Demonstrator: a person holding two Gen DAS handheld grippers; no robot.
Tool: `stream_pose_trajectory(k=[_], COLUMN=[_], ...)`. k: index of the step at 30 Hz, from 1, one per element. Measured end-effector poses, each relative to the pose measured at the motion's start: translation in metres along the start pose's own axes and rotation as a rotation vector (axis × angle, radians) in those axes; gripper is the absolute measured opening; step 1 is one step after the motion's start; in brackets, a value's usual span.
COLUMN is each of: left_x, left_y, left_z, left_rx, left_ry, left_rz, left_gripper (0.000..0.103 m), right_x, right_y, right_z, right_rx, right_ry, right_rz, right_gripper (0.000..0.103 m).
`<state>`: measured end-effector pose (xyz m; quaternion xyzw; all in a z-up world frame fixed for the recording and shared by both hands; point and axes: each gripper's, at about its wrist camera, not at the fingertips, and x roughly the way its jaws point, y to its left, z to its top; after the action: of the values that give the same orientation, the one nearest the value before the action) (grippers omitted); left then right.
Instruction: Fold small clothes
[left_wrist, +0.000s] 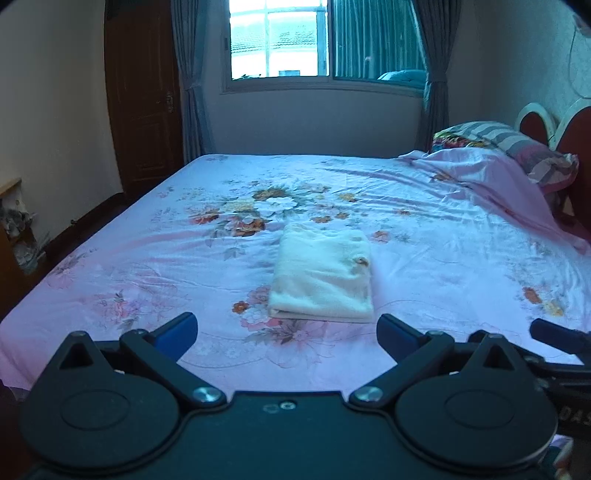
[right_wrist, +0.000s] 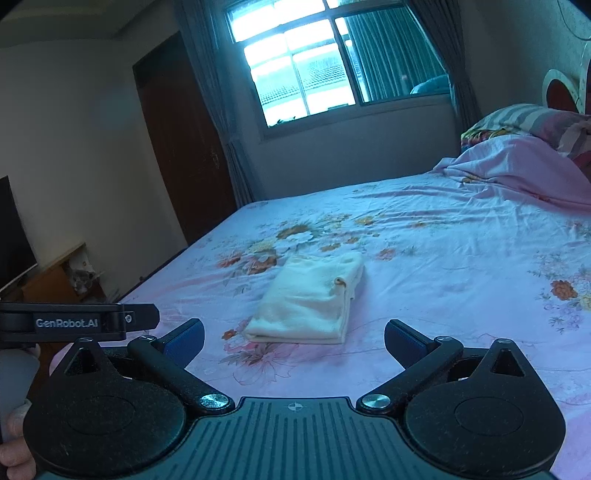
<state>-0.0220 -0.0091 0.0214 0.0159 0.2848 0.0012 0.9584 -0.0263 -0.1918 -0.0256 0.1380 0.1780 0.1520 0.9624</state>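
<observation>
A small cream-white garment lies folded into a neat rectangle on the pink floral bed sheet, with a small brown mark near its right edge. It also shows in the right wrist view. My left gripper is open and empty, held just in front of the garment and apart from it. My right gripper is open and empty, also short of the garment, which lies slightly left of its centre line. The left gripper's body shows at the left of the right wrist view.
A crumpled pink cover and striped pillows lie at the headboard on the right. A brown door, curtains and a window stand beyond the bed. A low wooden shelf is at the left.
</observation>
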Motion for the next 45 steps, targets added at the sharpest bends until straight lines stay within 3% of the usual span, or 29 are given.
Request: stream_pose_trajectory(k=[6,11,17,23,30,45], left_x=[-0.011,-0.015,-0.001,0.003,0.0,0.0], left_y=[-0.014,-0.023,-0.02,-0.022,-0.017,-0.01], left_z=[-0.007,-0.012,-0.015,-0.019,-0.02,-0.016], left_rx=[0.035,0.053,0.004,0.029,0.021,0.0], left_ry=[-0.014,-0.031,0.014,0.008,-0.009,0.002], left_rz=[-0.022,0.036,0.031,0.022,0.065,0.053], left_gripper=[0.101,0.101,0.101,0.101,0.101,0.102], right_x=[-0.012,-0.023,-0.028,-0.033,-0.033,-0.031], right_y=[-0.008,-0.015,-0.004,0.004,-0.001,-0.003], right_z=[0.008,0.015,0.014,0.006,0.007,0.007], right_rx=[0.019,0.028,-0.049,-0.091,-0.055,-0.046], right_ry=[-0.028,-0.044,-0.066,-0.091,-0.092,-0.084], right_rz=[-0.001,-0.028,-0.186,-0.226,-0.205,-0.181], right_gripper=[0.103,0.102,0.103,0.103,0.103,0.103])
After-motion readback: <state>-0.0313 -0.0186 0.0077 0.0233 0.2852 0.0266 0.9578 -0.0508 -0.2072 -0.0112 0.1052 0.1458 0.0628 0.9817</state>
